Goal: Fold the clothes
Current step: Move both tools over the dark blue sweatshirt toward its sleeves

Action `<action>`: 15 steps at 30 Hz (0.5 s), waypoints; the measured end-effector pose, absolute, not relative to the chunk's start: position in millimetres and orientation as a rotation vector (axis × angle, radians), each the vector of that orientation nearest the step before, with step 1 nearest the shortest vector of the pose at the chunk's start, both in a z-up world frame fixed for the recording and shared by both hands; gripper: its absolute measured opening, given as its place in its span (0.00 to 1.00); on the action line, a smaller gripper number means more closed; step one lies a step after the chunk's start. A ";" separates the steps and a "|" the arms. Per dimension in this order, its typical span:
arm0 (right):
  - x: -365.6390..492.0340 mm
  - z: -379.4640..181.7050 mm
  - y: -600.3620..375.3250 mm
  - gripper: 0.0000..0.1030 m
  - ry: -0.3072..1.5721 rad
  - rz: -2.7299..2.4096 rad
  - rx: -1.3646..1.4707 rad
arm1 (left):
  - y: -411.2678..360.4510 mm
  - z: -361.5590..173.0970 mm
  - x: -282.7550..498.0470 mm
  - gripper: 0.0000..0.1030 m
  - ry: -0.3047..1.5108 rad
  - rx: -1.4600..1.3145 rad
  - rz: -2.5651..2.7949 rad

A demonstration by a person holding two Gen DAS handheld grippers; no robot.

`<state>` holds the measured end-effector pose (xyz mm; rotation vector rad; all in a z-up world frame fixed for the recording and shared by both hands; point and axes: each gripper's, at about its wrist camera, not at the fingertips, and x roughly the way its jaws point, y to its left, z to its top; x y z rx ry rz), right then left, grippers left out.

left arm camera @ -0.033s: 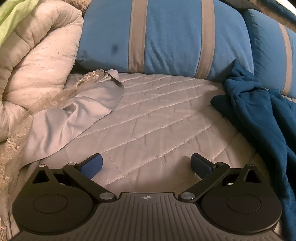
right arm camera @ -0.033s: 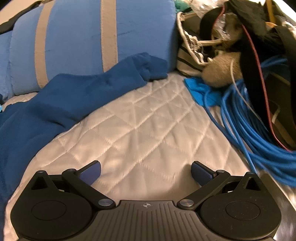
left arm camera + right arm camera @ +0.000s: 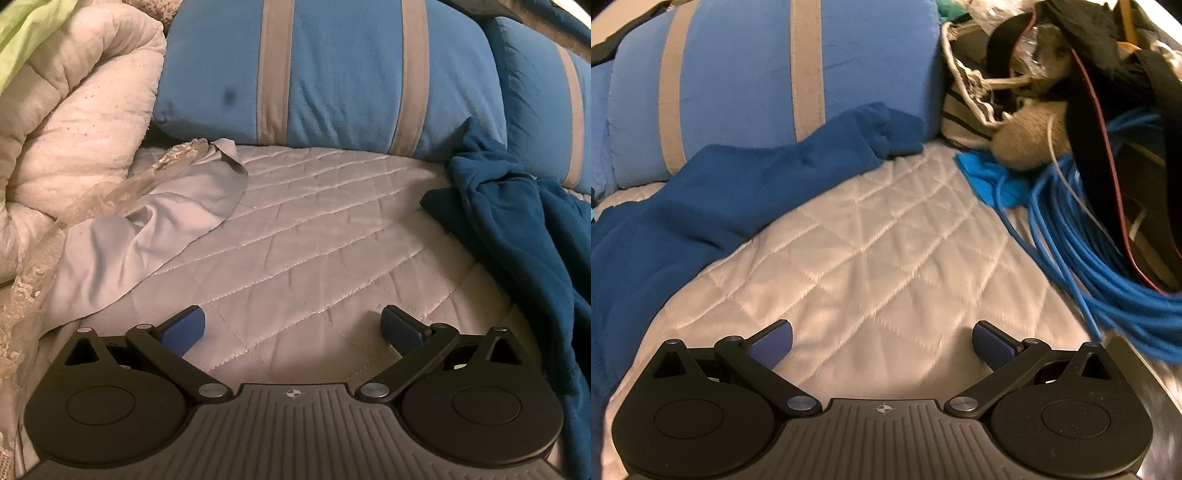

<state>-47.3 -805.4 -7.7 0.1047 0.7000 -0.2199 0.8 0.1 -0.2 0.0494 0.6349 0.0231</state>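
- Clothing, a dark blue garment (image 3: 713, 206), is lying crumpled on the quilted bed (image 3: 886, 266), its upper edge leaning against a blue striped pillow (image 3: 746, 74).
- Left of it, a grey garment (image 3: 140, 240) is sprawling beside a rolled cream duvet (image 3: 74, 122).
- Left tool (image 3: 293, 326) is hanging above bare quilt, jaws spread wide, gripping nothing.
- Right tool (image 3: 884, 339) is doing likewise, jaws wide apart and empty.
- Blue cable (image 3: 1108, 266) is lying coiled at the right, beside a cluttered pile.
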 end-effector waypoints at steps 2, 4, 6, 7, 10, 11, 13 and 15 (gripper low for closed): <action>-42.8 -5.1 -803.4 1.00 0.688 -0.193 0.100 | 0.3 -0.3 1.6 1.00 0.638 0.052 0.030; -36.2 -0.6 -795.0 1.00 0.668 -0.163 0.089 | 0.4 -0.5 2.5 1.00 0.642 0.055 0.036; -46.4 -1.4 -787.0 1.00 0.618 -0.142 0.080 | -2.7 0.3 3.7 1.00 0.658 0.061 0.061; -51.4 0.6 -785.1 1.00 0.623 -0.136 0.076 | -2.9 2.1 5.2 1.00 0.676 0.053 0.067; -68.0 10.2 -773.0 1.00 0.627 -0.097 0.078 | -8.1 7.1 -1.3 1.00 0.705 0.046 0.077; -64.4 11.8 -759.9 1.00 0.652 -0.112 0.081 | -8.0 9.1 -3.1 1.00 0.717 0.052 0.073; -61.4 29.5 -738.3 1.00 0.674 -0.115 0.087 | -7.1 12.7 -7.7 1.00 0.733 0.057 0.071; -65.5 35.2 -726.1 1.00 0.655 -0.078 0.071 | -9.4 14.7 -9.4 1.00 0.747 0.048 0.073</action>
